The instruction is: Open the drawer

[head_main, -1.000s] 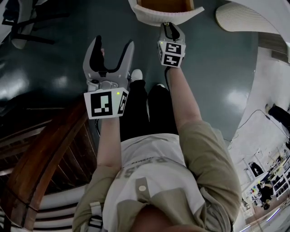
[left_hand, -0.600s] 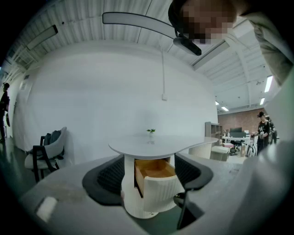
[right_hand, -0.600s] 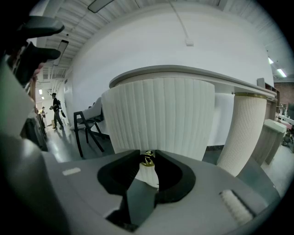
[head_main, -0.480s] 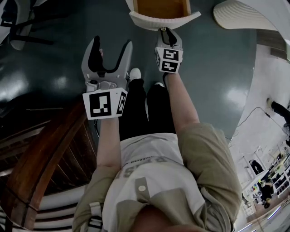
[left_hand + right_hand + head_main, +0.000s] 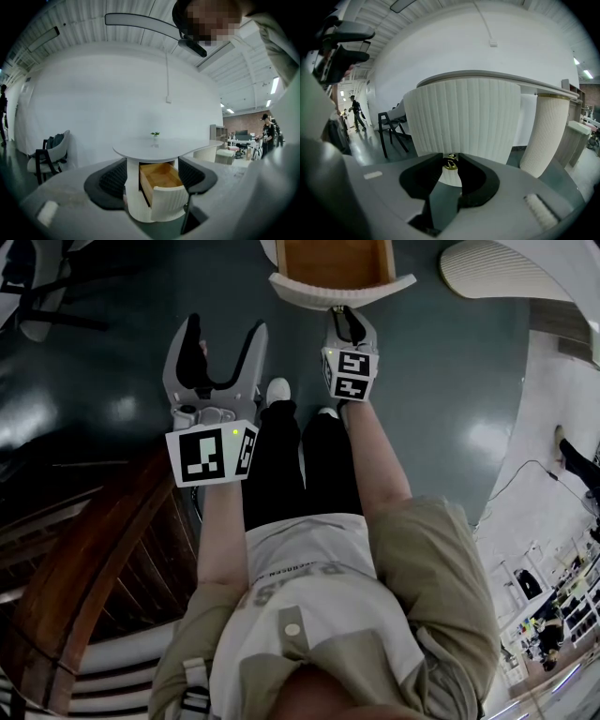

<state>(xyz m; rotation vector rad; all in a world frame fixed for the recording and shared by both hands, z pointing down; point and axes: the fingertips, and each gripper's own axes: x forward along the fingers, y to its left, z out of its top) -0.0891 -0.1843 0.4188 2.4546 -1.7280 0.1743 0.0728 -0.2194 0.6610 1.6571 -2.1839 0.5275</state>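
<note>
Drawer (image 5: 309, 289) out further, R gripper (image 5: 345, 314) clamped on its knob (image 5: 450, 162).

**Drawer (image 5: 342, 289), seen from above and from both sides.** We see a curved white front with vertical ribs, fixed to a box of pale wood that is open at the top. The drawer stands pulled out, level, from the ribbed white pedestal (image 5: 132, 199) beneath the worktop (image 5: 154, 146). A small brass knob (image 5: 450, 163) sits low at the middle of the front, clamped between the tips of the right tool (image 5: 450, 159).
</note>
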